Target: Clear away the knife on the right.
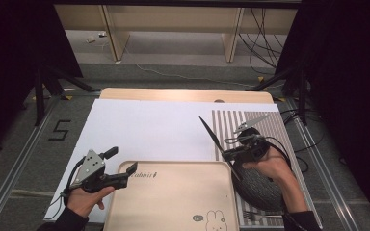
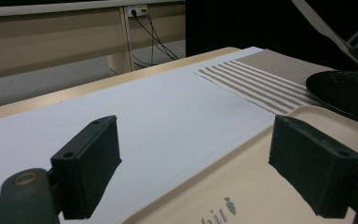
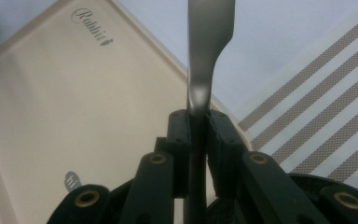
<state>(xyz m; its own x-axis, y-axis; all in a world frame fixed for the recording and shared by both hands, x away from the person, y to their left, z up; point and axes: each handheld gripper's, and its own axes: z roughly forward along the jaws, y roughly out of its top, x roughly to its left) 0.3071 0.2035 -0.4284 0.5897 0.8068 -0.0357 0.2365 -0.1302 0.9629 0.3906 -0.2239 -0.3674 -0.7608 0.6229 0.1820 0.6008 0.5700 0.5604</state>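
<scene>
Your right gripper (image 3: 198,116) jaws clench the slim metal knife (image 1: 215,138) above the beige tray (image 1: 173,202); not yet laid down. Left gripper (image 1: 124,166) jaws released at the tray's far-left corner.

Your high view is evenly lit from overhead on the white sheet (image 1: 144,127), while both sides fall into black. The right gripper view blurs the knife (image 3: 208,42) up close, with glare, perhaps from a ceiling lamp, along its neck.
</scene>
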